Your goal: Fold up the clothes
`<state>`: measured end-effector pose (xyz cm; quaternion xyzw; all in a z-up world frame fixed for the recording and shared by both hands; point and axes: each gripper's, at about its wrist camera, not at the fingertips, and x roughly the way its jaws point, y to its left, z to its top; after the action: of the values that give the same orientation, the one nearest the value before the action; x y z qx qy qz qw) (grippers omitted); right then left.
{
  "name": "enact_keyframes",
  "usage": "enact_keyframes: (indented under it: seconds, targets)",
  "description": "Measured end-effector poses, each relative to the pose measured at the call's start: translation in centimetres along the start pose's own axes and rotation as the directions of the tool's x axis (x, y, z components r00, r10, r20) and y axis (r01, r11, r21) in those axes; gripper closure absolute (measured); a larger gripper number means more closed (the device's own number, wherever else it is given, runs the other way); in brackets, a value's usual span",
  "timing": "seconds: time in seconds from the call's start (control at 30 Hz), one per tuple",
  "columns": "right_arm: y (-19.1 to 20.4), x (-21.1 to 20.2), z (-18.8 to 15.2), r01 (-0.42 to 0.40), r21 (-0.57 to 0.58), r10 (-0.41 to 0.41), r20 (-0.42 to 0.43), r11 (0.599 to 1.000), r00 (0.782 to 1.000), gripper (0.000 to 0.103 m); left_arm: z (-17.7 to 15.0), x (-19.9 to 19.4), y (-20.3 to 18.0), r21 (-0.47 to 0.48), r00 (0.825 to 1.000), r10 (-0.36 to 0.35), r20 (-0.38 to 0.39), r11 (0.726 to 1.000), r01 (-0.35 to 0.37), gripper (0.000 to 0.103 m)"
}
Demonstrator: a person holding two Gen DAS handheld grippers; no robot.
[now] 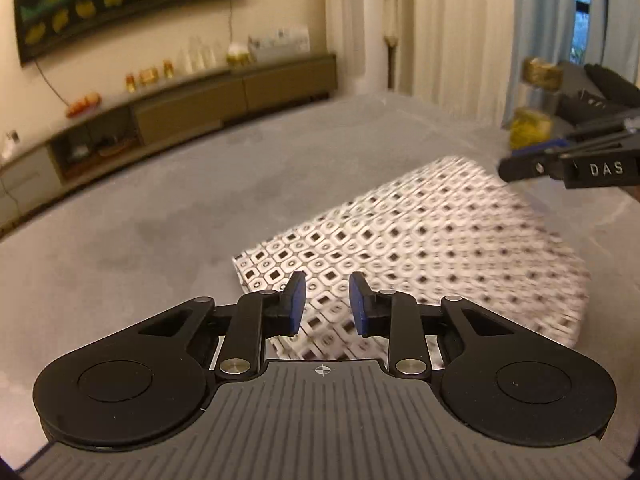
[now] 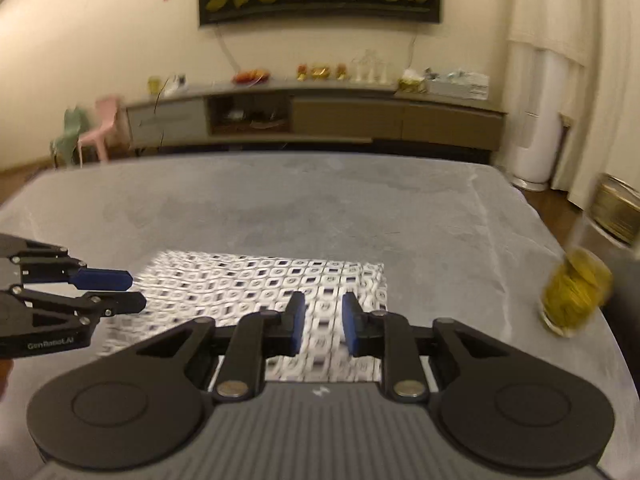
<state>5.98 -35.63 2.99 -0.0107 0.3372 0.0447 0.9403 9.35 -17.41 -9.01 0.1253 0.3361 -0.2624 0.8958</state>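
The folded white cloth with dark square print (image 2: 280, 280) lies flat just ahead of and beneath both tongs, long axis crosswise; left gripper (image 1: 327, 304) and right gripper (image 2: 322, 323) hover released, narrowly parted, equally near

Folded cloth (image 1: 420, 248) blurred – near edge hidden (behind gripper body).

cloth (image 2: 260, 280) flat on table (image 2: 320, 208), near edge | left gripper (image 1: 327, 304) over cloth's near-left part | right gripper (image 2: 322, 322) over its near-right part | jar (image 2: 574, 294) right of cloth, at table's right edge | cabinet (image 2: 320, 118) behind table
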Motion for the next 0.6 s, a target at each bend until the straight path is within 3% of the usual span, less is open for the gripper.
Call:
enact_keyframes:
  seconds: [0.1,0.2,0.23,0.33,0.4,0.47,0.53,0.6]
  targets:
    - [-0.7,4.7,-1.5,-0.007,-0.047,0.000,-0.132,0.999,0.991,0.083,-0.4,1.8,0.9,0.001,0.999,0.023,-0.038,1.000,-0.023,0.077]
    - [-1.5,3.9,-1.3,-0.033,0.006,0.033,-0.144,0.999,0.989,0.083,-0.5,1.4,1.5,-0.021,0.999,0.034,-0.032,0.999,-0.035,0.080]
    - [-1.6,3.2,-1.1,-0.020,0.009,0.021,-0.143,1.000,0.989,0.083,-0.5,0.6,1.6,-0.033,0.999,0.043,-0.021,0.999,-0.044,0.086]
    - [-1.9,-1.5,-1.8,-0.042,0.065,0.043,-0.025,0.997,0.999,0.081,-1.5,-3.1,1.4,-0.079,0.998,-0.019,0.067,0.997,0.024,0.086]
    - [-1.8,-3.1,-3.4,-0.111,0.124,0.112,0.003,0.986,0.994,0.081,-2.6,-2.8,0.9,-0.057,0.999,-0.024,0.036,0.998,0.026,0.082]
    - [-1.1,-1.7,-5.8,-0.100,0.111,0.108,-0.072,0.989,0.992,0.080,-3.7,-1.7,0.6,-0.040,1.000,-0.005,-0.017,0.999,0.005,0.079]
    - [-0.9,-1.4,-7.5,-0.081,0.107,0.086,-0.049,0.991,0.995,0.078,-4.0,-1.7,1.3,-0.098,1.000,-0.016,-0.015,0.995,0.015,0.080]
    - [-1.6,-2.9,-7.2,-0.076,0.183,0.083,-0.032,0.980,0.996,0.076,-4.4,-3.3,2.1,-0.174,1.000,-0.020,0.016,0.985,0.022,0.080]
